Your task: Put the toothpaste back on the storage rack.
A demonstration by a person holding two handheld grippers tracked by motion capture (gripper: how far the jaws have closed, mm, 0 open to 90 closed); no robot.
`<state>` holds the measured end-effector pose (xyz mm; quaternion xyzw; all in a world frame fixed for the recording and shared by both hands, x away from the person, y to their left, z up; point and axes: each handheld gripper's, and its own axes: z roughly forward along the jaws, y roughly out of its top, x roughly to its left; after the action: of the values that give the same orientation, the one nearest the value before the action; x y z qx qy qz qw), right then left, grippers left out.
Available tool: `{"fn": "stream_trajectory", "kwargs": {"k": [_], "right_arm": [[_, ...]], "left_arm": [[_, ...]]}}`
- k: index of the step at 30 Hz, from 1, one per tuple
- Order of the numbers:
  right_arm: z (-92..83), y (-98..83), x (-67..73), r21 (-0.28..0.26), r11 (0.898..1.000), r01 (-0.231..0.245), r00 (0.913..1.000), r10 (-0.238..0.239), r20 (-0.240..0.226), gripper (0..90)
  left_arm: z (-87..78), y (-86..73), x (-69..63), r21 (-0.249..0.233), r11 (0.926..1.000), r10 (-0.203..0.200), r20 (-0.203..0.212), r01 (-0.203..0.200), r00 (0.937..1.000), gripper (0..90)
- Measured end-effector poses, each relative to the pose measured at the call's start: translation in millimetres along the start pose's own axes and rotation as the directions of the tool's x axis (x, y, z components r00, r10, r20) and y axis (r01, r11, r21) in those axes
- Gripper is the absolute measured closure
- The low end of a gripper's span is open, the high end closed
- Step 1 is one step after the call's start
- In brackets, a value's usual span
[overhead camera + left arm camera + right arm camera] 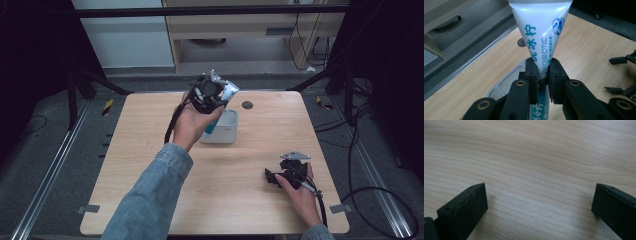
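A white toothpaste tube [541, 30] with blue lettering is pinched at its narrow middle by my left gripper [543, 70], which is shut on it. In the high view that gripper [212, 97] is held up over the far middle of the table, and the tube [229, 92] hangs tilted above a white rectangular container [226, 134]. The container's rim [506, 83] lies just below the jaws in the left gripper view. My right gripper [272, 177] rests low at the table's near right with its jaws wide apart. In its own view the right gripper [539, 202] has bare wood between the jaws.
The light wooden table [150, 150] has a small dark round grommet [247, 105] near its far edge, right of the container. Dark stands and cables surround the table, and a cabinet stands behind it.
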<state>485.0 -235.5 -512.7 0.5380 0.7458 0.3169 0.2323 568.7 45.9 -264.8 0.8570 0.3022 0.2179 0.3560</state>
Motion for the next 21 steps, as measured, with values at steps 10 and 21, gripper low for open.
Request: {"fn": "stream_trajectory", "kwargs": {"k": [10,21], "right_arm": [[0.0,0.0,-0.1,0.000,1.000,0.001,1.0000,-0.001,0.000,0.4],[0.0,0.0,0.1,-0.001,1.000,-0.002,1.0000,0.002,-0.001,0.4]], "left_arm": [[0.0,13.5,3.0,-0.037,0.9991,-0.022,-0.019,0.021,0.9996,79.4],[0.3,26.2,8.9,-0.087,0.9951,-0.050,-0.030,0.047,0.9983,79.3]]}}
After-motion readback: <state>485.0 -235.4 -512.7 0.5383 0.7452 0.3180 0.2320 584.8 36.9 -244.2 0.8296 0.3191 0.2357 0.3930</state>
